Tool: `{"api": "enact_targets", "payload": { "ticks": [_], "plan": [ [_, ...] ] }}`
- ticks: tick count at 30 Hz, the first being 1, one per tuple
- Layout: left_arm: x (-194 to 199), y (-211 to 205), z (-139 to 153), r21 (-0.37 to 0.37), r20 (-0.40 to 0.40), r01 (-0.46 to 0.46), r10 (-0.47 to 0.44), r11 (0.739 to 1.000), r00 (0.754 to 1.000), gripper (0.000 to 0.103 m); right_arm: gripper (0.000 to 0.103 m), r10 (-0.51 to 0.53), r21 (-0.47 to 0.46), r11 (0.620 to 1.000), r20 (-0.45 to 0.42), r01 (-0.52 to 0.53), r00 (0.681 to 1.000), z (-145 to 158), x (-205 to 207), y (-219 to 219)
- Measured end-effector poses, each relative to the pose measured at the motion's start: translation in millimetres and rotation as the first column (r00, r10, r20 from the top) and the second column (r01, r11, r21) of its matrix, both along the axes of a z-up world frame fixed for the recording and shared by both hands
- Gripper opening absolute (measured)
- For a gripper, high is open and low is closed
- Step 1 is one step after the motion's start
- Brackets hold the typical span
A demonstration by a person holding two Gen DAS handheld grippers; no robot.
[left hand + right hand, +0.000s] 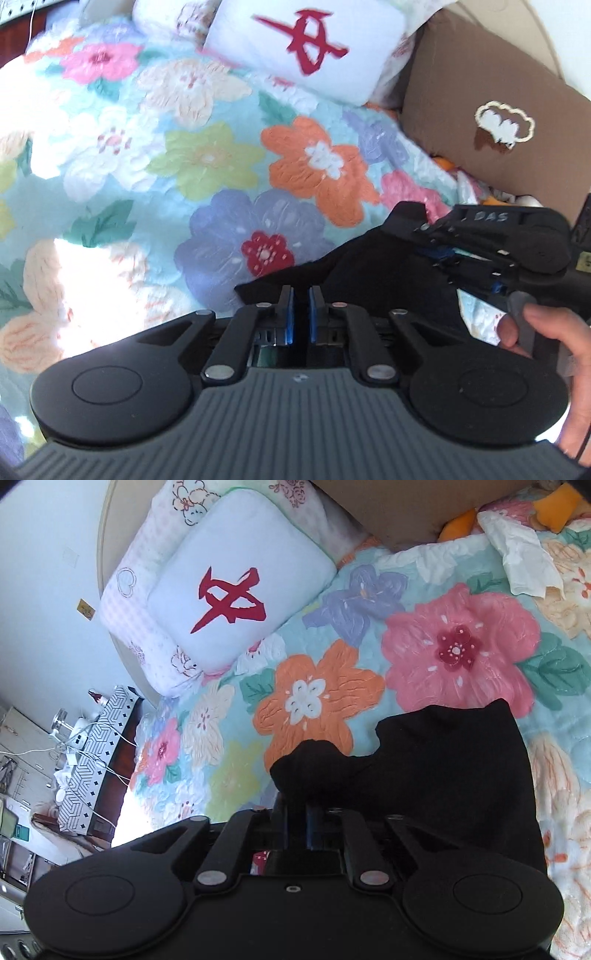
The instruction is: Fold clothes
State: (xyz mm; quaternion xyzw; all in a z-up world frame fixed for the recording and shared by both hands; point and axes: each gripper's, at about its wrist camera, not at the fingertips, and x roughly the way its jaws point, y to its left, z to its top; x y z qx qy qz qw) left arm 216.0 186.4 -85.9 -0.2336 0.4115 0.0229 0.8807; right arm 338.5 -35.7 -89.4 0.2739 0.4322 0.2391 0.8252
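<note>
A black garment (369,266) lies bunched on the flowered quilt (166,166). My left gripper (300,295) has its blue pads nearly together on the garment's near edge. My right gripper (417,236) comes in from the right in the left wrist view and is shut on the same cloth, held by a hand (546,332). In the right wrist view the black garment (443,768) drapes up over my right gripper (295,805), whose fingers pinch a fold of it; the fingertips are hidden by cloth.
A white pillow with a red mark (306,48) (236,590) sits at the head of the bed. A brown cushion (491,122) leans at the right. White crumpled cloth (524,557) and orange items (458,524) lie at the far side. A cluttered bedside shelf (85,749) stands left.
</note>
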Motion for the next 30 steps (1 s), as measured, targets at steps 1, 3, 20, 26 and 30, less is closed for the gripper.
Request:
{"api": "enact_targets", "payload": {
  "ticks": [1, 3, 20, 26, 30],
  "plan": [
    [2.1, 1.1, -5.9, 0.006, -0.042, -0.004, 0.004, 1.0, 0.999, 0.008, 0.026, -0.001, -0.001, 1.0, 0.0, 0.001, 1.0, 0.6, -1.4, -2.2],
    [4.9, 2.7, -16.5, 0.035, -0.126, -0.013, 0.017, 0.999, 0.992, 0.008, 0.037, -0.013, 0.003, 1.0, 0.027, 0.013, 1.0, 5.1, -9.3, -11.9],
    [2.0, -17.2, -25.8, 0.009, -0.154, 0.08, -0.078, 0.997, 0.985, 0.052, 0.068, 0.037, -0.366, 0.93, 0.048, -0.017, 0.998, -18.9, -90.4, -74.6],
    [-6.4, -3.1, -25.3, -0.029, -0.151, 0.036, -0.04, 0.999, 0.988, 0.054, 0.079, -0.003, -0.321, 0.947, 0.003, 0.004, 1.0, -17.8, -101.6, -96.8],
    [-8.4, 3.4, -20.0, -0.093, -0.106, 0.046, -0.056, 0.995, 0.993, 0.054, 0.079, -0.024, -0.253, 0.967, 0.045, 0.035, 0.999, -4.7, -106.0, -113.1]
  ]
}}
